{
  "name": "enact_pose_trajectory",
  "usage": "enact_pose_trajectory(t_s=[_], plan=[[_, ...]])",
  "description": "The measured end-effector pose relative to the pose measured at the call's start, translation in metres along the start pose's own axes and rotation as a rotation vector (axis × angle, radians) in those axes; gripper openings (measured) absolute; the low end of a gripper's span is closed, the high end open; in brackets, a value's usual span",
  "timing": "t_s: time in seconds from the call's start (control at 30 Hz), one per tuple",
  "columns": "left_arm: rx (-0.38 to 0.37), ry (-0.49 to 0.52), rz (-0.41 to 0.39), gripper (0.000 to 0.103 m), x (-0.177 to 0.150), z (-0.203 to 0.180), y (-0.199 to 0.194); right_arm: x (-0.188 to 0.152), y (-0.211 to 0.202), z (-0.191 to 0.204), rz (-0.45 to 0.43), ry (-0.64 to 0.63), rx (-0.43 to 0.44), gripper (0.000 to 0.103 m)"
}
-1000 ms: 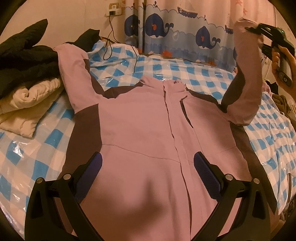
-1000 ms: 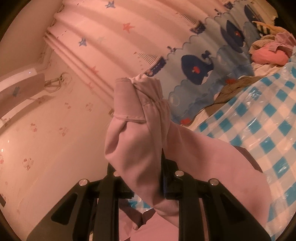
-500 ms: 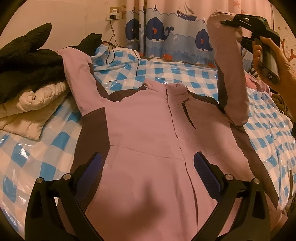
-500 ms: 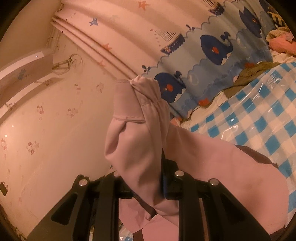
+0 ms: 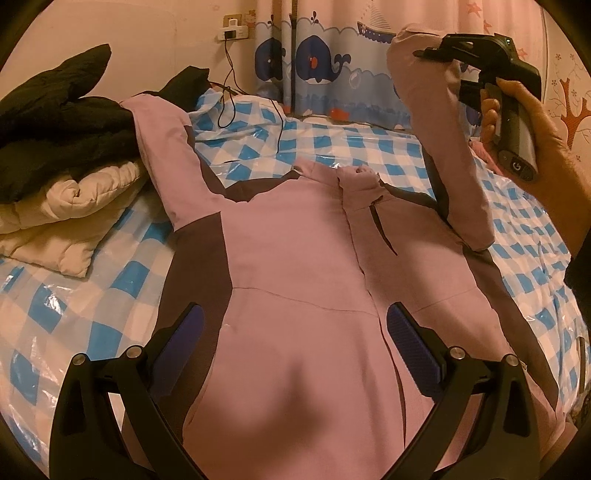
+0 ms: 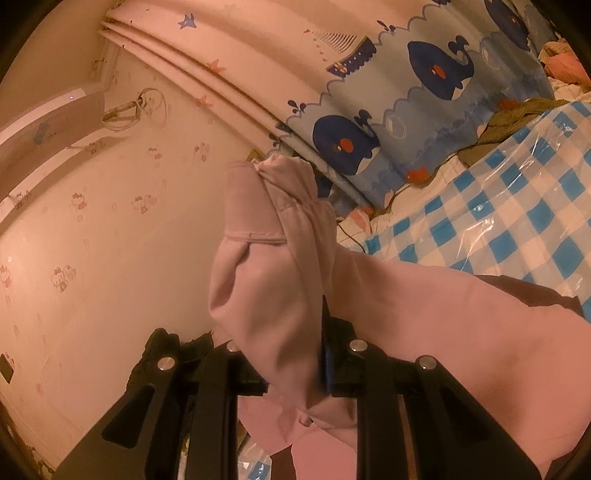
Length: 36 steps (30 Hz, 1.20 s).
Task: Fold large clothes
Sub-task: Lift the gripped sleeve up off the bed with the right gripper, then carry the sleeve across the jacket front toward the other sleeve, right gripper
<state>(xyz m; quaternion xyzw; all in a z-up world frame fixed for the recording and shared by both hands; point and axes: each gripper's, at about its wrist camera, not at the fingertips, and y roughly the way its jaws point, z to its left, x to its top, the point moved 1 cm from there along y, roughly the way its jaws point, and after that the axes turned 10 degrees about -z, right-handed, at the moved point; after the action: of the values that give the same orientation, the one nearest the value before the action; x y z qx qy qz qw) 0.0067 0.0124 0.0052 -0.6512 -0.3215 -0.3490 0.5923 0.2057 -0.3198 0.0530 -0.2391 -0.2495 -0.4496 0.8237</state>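
Bedroom setting: bed (image 5: 369,147) covered with a blue-and-white checked sheet under clear plastic, whale-print curtain (image 5: 317,66) along the far wall, a wall socket (image 5: 232,31) with a cable trailing down onto the bed. Pink jacket (image 5: 295,258) with dark side panels lies front-up in the middle of the bed, collar toward the far side; its left sleeve (image 5: 162,155) is stretched out flat toward a heap of dark and cream bedding (image 5: 62,155) at far left.

Your right gripper (image 5: 439,51) is pinching the cuff end of the right sleeve (image 5: 450,147), jaws pressed together on the fabric, sleeve lifted clear of the bed at far right. Your left gripper (image 5: 295,347) hovers above the jacket's lower front, jaws spread wide, pinching nothing.

Step in hand, as judged: folding the right sleeve across the chest.
- Carry the cuff leftward over the zip line, and lower it so the sleeve lies flat rather than bunched.
- Keep the fold crease at the shoulder seam; do not drag the body of the jacket sideways.
- Use the free left gripper to pin the jacket's front if it starts sliding on the slick plastic.
- Let go only once the cuff rests on the fabric.

Writing: none legible on the jacket. A small cartoon sticker sits beside the socket; too small to read. The right gripper's handle shows a round logo mark, not readable.
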Motion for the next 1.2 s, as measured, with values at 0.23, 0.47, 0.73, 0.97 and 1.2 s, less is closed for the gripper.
enact_pose_trajectory(t_s=[0.23, 0.47, 0.73, 0.97, 1.2], plan=[[0.003, -0.007, 0.001, 0.095, 0.000, 0.006, -0.001, -0.020, 0.016, -0.001, 0.028, 0.003, 0.001, 0.021], [0.003, -0.007, 0.003, 0.095, 0.000, 0.008, -0.002, -0.041, 0.026, 0.004, 0.045, -0.046, -0.011, 0.021], [0.005, -0.009, 0.001, 0.095, -0.002, 0.013, -0.003, -0.064, 0.037, 0.007, 0.075, -0.090, -0.026, 0.021], [0.006, -0.006, 0.002, 0.095, -0.001, 0.014, -0.003, -0.086, 0.048, 0.005, 0.114, -0.117, -0.040, 0.021], [0.004, -0.022, 0.010, 0.095, -0.001, 0.018, -0.004, -0.103, 0.058, 0.005, 0.141, -0.157, -0.064, 0.021]])
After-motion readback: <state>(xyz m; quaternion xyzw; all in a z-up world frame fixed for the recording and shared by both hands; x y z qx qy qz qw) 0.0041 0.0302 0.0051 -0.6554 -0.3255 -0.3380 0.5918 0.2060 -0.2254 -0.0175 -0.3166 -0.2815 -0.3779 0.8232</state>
